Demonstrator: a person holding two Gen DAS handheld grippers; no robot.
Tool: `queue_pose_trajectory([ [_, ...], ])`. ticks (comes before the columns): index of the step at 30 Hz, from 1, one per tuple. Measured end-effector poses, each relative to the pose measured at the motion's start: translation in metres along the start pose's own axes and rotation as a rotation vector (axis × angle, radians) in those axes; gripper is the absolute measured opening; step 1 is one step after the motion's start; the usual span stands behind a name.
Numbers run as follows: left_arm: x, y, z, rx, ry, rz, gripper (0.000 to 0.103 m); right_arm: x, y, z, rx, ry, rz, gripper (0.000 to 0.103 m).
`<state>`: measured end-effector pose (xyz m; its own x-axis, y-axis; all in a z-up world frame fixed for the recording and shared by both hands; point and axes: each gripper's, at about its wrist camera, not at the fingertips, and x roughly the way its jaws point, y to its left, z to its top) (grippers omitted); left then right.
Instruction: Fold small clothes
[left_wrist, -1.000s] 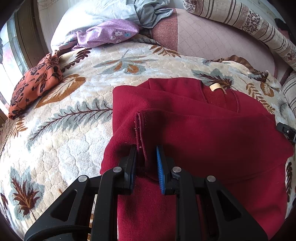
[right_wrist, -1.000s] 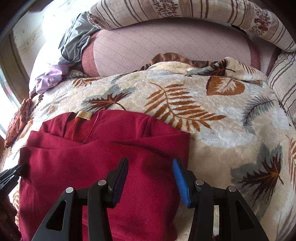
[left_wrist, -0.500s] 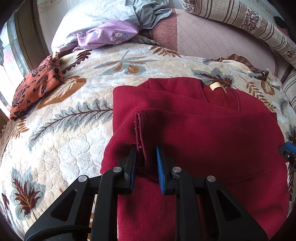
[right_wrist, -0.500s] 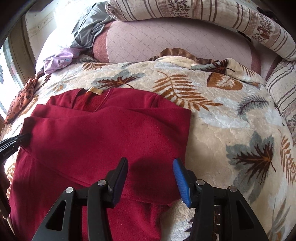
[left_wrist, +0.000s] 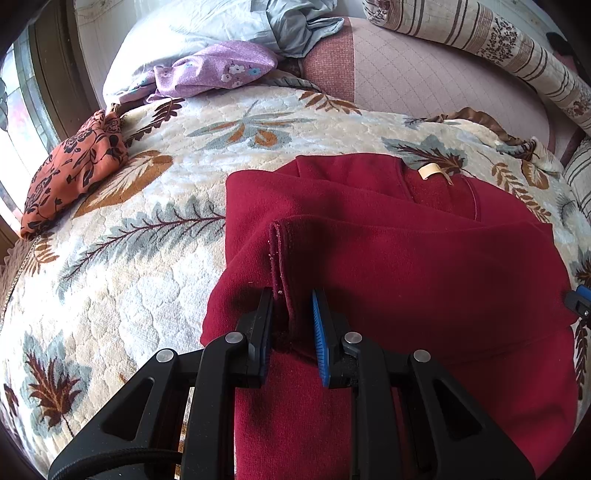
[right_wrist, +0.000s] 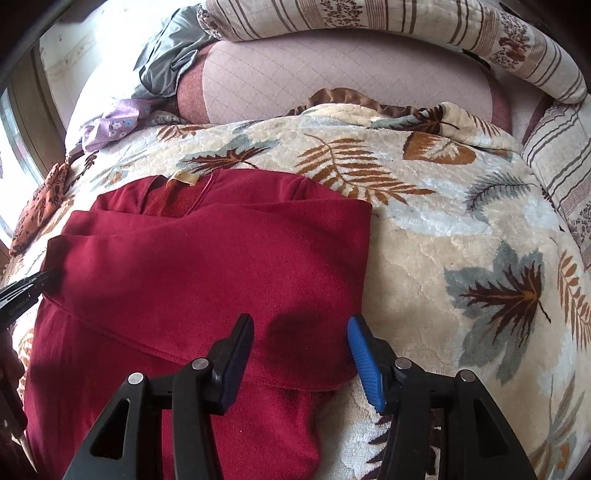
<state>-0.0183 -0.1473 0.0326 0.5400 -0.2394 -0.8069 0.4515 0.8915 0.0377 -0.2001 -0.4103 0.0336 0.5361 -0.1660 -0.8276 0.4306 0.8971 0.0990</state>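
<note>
A: Plush leaf-print blanket (left_wrist: 140, 236); fleecy red sweater (left_wrist: 406, 280) lies folded on it.
B: Left gripper (left_wrist: 292, 325) still pinches the sweater's doubled hem. Right gripper (right_wrist: 301, 354), jaws apart, has drawn back over the right edge.

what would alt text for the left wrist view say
The left gripper pinches a folded edge of a dark red garment lying on a leaf-patterned blanket, with an orange floral cloth at far left.
</note>
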Motion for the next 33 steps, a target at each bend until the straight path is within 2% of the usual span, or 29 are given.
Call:
queue_pose_trajectory([
  [10, -0.008, 0.002, 0.0, -0.012, -0.006, -0.013, 0.017, -0.012, 0.024, 0.003, -0.054, -0.02, 0.003, 0.051],
  [15, -0.016, 0.005, 0.0, -0.031, -0.017, -0.027, 0.017, -0.015, 0.033, 0.003, -0.072, -0.023, -0.048, 0.051],
  [20, -0.022, 0.006, -0.002, -0.036, -0.022, -0.037, 0.017, -0.021, 0.036, 0.002, -0.07, -0.023, -0.062, 0.054],
  [22, -0.024, 0.006, -0.004, -0.04, -0.019, -0.038, 0.025, -0.024, 0.037, 0.001, -0.075, -0.025, -0.067, 0.058],
  [24, -0.027, 0.008, -0.006, -0.051, -0.031, -0.038, 0.049, -0.029, 0.039, 0.0, -0.084, -0.036, -0.082, 0.064],
  [25, -0.03, 0.008, -0.006, -0.054, -0.045, -0.032, 0.052, -0.032, 0.04, -0.001, -0.09, -0.044, -0.089, 0.064],
  [33, -0.037, 0.012, -0.007, -0.063, -0.065, -0.031, 0.054, -0.05, 0.048, -0.006, -0.129, -0.076, -0.131, 0.066],
])
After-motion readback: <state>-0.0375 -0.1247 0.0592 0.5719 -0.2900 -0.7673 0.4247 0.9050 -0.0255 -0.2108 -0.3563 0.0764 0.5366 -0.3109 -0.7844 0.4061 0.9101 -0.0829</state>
